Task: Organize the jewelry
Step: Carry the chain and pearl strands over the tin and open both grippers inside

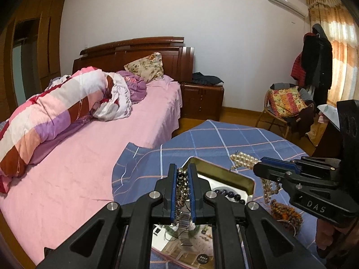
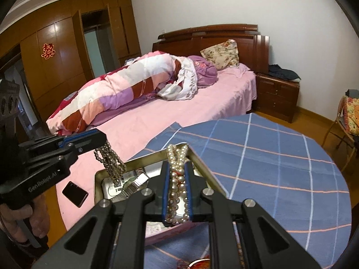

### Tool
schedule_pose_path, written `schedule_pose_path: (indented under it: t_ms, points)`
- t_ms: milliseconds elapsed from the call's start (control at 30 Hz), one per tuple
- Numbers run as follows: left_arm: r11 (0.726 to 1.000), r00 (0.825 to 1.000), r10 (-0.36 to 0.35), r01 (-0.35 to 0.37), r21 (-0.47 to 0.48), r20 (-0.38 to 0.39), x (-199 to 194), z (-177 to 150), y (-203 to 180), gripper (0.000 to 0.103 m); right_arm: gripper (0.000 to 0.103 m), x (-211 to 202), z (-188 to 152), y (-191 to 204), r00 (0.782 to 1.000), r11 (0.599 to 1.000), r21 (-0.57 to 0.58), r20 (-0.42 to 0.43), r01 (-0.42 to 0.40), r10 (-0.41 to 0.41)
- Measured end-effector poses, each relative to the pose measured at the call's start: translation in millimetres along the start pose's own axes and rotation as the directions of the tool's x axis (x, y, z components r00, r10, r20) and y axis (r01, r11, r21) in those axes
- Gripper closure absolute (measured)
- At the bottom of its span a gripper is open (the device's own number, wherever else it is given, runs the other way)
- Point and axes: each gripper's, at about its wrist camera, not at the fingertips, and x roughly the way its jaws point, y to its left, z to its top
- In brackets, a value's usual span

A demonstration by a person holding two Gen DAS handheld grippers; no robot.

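Note:
My left gripper (image 1: 182,174) is shut on a dark metallic bead strand (image 1: 182,188) and holds it above the open metal tin (image 1: 233,174) on the round table. The strand also hangs from that gripper in the right wrist view (image 2: 111,159). My right gripper (image 2: 177,168) is shut on a bunch of cream pearl strands (image 2: 176,179) over the tin's rim (image 2: 202,159). In the left wrist view the right gripper (image 1: 260,168) shows with the pearls (image 1: 243,160) draping from it. Dark round beads (image 1: 228,194) lie inside the tin.
The table wears a blue checked cloth (image 2: 280,157). An orange-brown bead bundle (image 1: 285,215) lies on it by the tin. A dark phone (image 2: 75,194) lies on the pink bed (image 1: 78,168) to the left. A chair with clothes (image 1: 287,109) stands beyond the table.

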Motion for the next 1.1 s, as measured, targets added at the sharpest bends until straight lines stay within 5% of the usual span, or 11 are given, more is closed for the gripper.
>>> schedule_pose_path:
  t_ms: [433,1100]
  points:
    - [1.000,0.999,0.017,-0.017,-0.007,-0.043,26.9,-0.4,10.5,0.094,0.088,25.1,-11.0,5.5,0.998,1.000,0.004,-0.057,-0.013,0.013]
    - [0.998,0.990,-0.059,0.060,0.004,-0.124,74.8,-1.7,-3.3,0.094,0.088,53.2,-23.1,-2.1,0.993,0.999,0.013,-0.113,0.044,-0.043]
